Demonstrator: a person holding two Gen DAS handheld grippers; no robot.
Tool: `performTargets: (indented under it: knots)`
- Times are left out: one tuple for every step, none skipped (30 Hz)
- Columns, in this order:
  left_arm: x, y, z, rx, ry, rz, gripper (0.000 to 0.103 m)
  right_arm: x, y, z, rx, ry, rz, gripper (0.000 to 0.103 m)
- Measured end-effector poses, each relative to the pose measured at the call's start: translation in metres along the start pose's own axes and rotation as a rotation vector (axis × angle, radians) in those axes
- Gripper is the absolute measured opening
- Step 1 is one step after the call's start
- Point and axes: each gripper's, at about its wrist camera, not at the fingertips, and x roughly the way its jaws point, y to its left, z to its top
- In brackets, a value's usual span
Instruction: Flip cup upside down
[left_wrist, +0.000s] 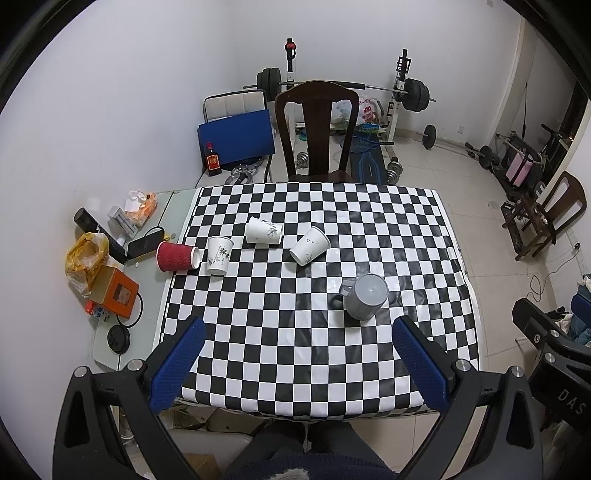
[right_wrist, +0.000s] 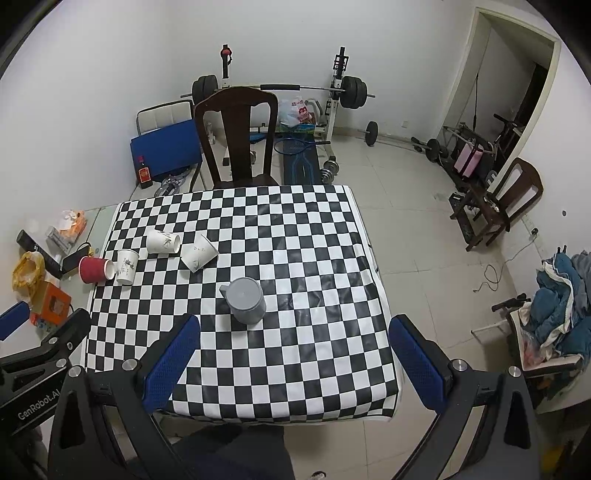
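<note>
A grey mug (left_wrist: 365, 301) (right_wrist: 245, 300) with a handle stands upside down on the checkered table (left_wrist: 303, 354) (right_wrist: 295, 258). A white paper cup (left_wrist: 219, 255) (right_wrist: 126, 266) stands upright at the left. Two white paper cups (left_wrist: 263, 230) (left_wrist: 309, 245) lie on their sides; they also show in the right wrist view (right_wrist: 163, 242) (right_wrist: 200, 253). A red ribbed cup (left_wrist: 177, 256) (right_wrist: 95, 268) lies on its side at the table's left edge. My left gripper (left_wrist: 299, 332) and right gripper (right_wrist: 295, 328) are both open and empty, above the near edge.
A dark wooden chair (left_wrist: 317, 129) (right_wrist: 236, 136) stands at the far side. A side table at the left holds an orange box (left_wrist: 115, 292), a yellow bag (left_wrist: 85, 254), a remote and tissues. A weight bench (left_wrist: 343, 88) and dumbbells stand behind.
</note>
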Motion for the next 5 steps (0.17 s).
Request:
performTargets:
  knots:
    - [-0.0002, -0.0004, 0.0002, 0.001, 0.0, 0.0, 0.103, -0.0021, 0.0001, -0.0013, 0.001, 0.0, 0.0, 0.103]
    - [-0.0002, -0.0004, 0.0002, 0.002, 0.001, 0.0, 0.103, 0.0028, 0.0, 0.0025, 0.002, 0.002, 0.0, 0.103]
    - [-0.0006, -0.0002, 0.0002, 0.003, 0.0, 0.003, 0.103, -0.0002, 0.0008, 0.0007, 0.001, 0.003, 0.002, 0.103]
    - [-0.0009, -0.0002, 0.0005, 0.003, -0.001, 0.001, 0.103, -0.0029, 0.0034, -0.0004, 0.001, 0.004, 0.003, 0.103]
    - [-0.0008, 0.0019, 0.0002, 0.003, 0.0, -0.004, 0.103, -0.007, 0.0043, -0.0029, 0.001, 0.004, 0.004, 0.103]
